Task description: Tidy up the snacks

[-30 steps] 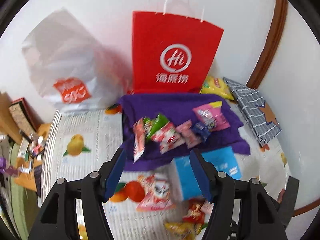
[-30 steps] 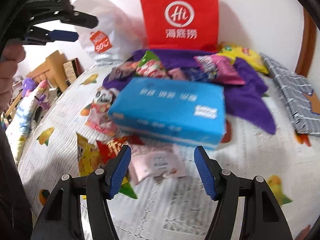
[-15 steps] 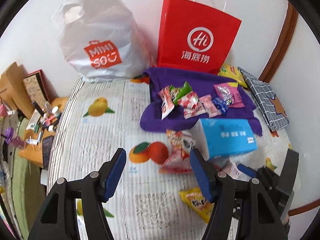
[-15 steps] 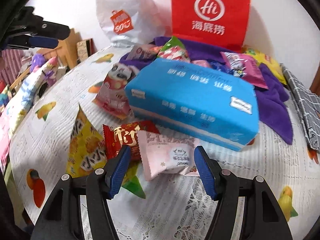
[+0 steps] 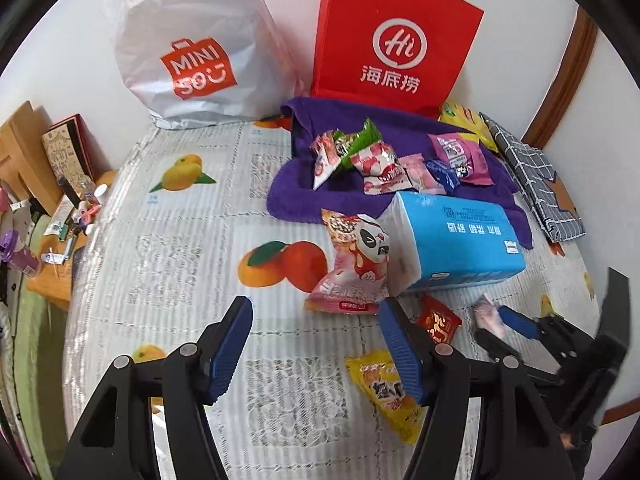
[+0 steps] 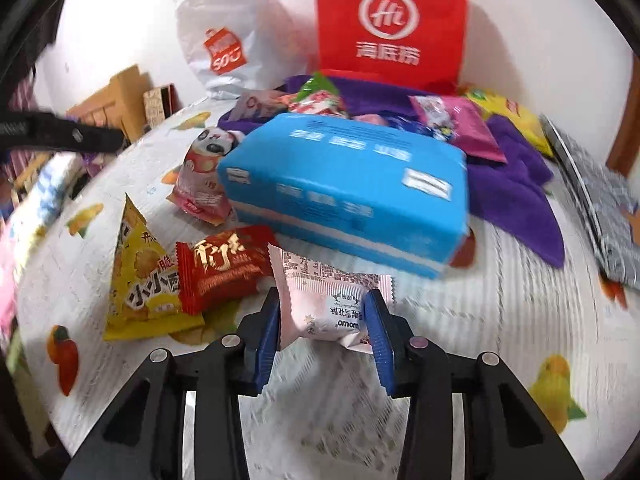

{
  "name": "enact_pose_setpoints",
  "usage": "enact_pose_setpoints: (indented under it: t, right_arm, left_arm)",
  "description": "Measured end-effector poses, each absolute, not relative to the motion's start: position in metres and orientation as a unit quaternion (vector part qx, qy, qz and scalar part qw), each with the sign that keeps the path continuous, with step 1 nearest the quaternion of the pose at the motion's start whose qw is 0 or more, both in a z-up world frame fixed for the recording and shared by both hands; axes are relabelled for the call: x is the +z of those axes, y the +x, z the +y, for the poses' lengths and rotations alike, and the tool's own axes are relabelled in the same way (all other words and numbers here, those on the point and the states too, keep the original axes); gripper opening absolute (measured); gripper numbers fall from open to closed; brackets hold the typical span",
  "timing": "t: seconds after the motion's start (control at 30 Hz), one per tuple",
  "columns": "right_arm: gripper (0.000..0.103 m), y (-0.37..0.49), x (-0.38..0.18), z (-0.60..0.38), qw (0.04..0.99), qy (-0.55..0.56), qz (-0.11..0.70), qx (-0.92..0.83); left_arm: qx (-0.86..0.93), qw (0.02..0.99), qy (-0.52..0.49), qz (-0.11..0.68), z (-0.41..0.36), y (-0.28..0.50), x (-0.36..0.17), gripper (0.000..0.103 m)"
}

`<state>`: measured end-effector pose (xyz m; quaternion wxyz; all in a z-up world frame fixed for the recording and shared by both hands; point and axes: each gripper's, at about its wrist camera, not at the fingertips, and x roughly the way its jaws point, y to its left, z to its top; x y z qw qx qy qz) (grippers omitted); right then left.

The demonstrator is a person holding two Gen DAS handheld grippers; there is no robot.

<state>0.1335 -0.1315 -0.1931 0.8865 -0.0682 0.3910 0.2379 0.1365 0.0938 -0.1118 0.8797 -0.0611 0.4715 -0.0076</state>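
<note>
Nearest, the right gripper (image 6: 325, 322) is closing its blue jaws on a pale pink snack packet (image 6: 328, 300), both pads already against its sides (small print and what looks like "omow", upside down, on the wrapper). Just left of it lie a red packet (image 6: 224, 266) with gold Chinese characters and a yellow triangular packet (image 6: 140, 280), touching each other on the fruit-printed tablecloth (image 6: 500, 320). Over to the left, the left gripper (image 5: 316, 350) hangs with its jaws apart and nothing between them, above bare cloth. Behind these sits a blue tissue pack (image 6: 348, 188) with white Chinese lettering, a pink panda packet (image 5: 356, 260) leaning against its end. Farther back a purple towel (image 5: 296, 196) carries a huddle of small snacks (image 5: 380, 164). Against the wall stand a white "MINISO" bag (image 5: 192, 48) and a red "Hi" paper bag (image 5: 396, 40).
</note>
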Motion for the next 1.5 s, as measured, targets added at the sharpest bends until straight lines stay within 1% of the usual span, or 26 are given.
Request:
enact_pose_setpoints:
  t: [0.27, 0.63, 0.67, 0.73, 0.8, 0.9, 1.0, 1.3, 1.5]
  right_arm:
    - [0.041, 0.129, -0.186, -0.178, 0.905, -0.023, 0.381, 0.189]
    - [0.041, 0.159, -0.190, -0.209, 0.917, 0.024, 0.384, 0.104]
    - [0.041, 0.162, -0.192, -0.209, 0.916, 0.027, 0.386, 0.101]
    - [0.041, 0.168, -0.199, -0.209, 0.915, 0.026, 0.392, 0.092]
    - [0.042, 0.171, -0.202, -0.208, 0.917, 0.022, 0.389, 0.089]
    - [0.042, 0.171, -0.203, -0.205, 0.921, 0.015, 0.380, 0.085]
    - [0.042, 0.170, -0.203, -0.206, 0.921, 0.018, 0.380, 0.084]
    - [0.042, 0.171, -0.203, -0.214, 0.920, 0.045, 0.379, 0.092]
    - [0.042, 0.171, -0.204, -0.210, 0.920, 0.037, 0.381, 0.089]
  left_arm:
    - [-0.033, 0.875, -0.049, 0.480, 0.076, 0.164, -0.136, 0.064]
    - [-0.074, 0.868, -0.010, 0.492, 0.065, 0.208, -0.160, 0.063]
    - [-0.080, 0.868, -0.007, 0.490, 0.064, 0.210, -0.162, 0.062]
    - [-0.091, 0.871, -0.007, 0.483, 0.066, 0.211, -0.164, 0.053]
    - [-0.103, 0.873, -0.016, 0.476, 0.068, 0.211, -0.164, 0.046]
    - [-0.106, 0.878, -0.025, 0.465, 0.070, 0.208, -0.166, 0.043]
    - [-0.109, 0.881, -0.024, 0.460, 0.070, 0.205, -0.164, 0.040]
    - [-0.100, 0.887, -0.036, 0.450, 0.075, 0.201, -0.160, 0.040]
    - [-0.099, 0.890, -0.030, 0.444, 0.072, 0.199, -0.157, 0.040]
